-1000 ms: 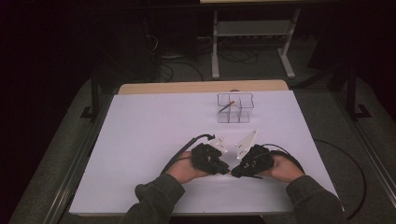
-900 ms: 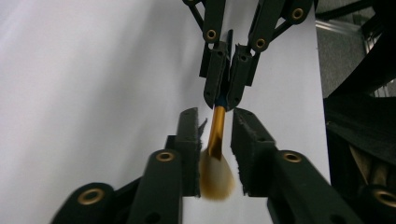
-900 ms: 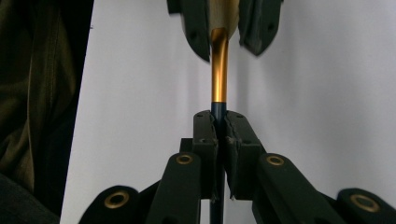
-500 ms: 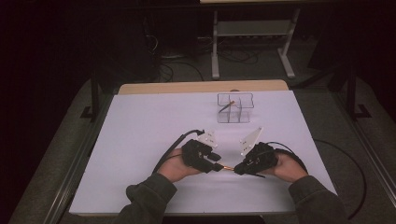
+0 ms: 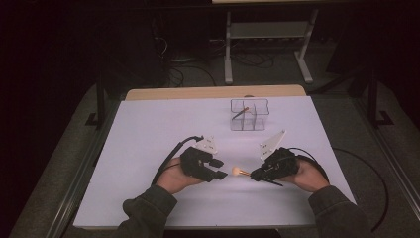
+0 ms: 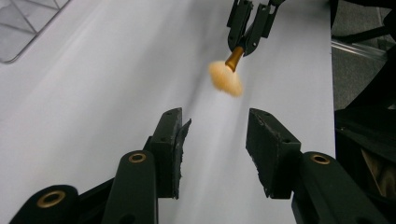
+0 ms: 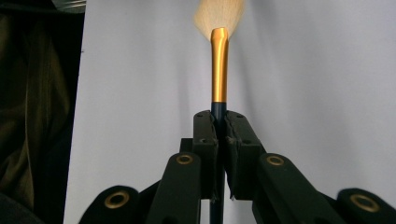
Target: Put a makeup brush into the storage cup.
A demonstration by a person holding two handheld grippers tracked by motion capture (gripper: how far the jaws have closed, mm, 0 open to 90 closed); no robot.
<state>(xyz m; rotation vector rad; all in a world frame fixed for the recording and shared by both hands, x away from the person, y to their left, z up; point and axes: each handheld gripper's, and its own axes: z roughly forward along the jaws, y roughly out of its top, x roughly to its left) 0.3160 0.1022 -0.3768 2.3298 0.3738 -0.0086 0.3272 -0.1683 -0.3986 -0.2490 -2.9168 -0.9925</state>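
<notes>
Right tool (image 5: 255, 174) clamped on dark handle of makeup brush (image 5: 241, 171), low over white surface (image 5: 148, 129); brush level, tuft toward left tool (image 5: 221, 169). Left tool jaws just been opening, now apart, nothing between them, tuft just ahead. Brush likely light, handle stiff, gold ferrule (image 7: 219, 65) probably slick, bristles (image 6: 225, 79) soft and easily splayed; best hold on handle, not tuft. Farther off: clear divided organizer (image 5: 249, 114), well apart.
</notes>
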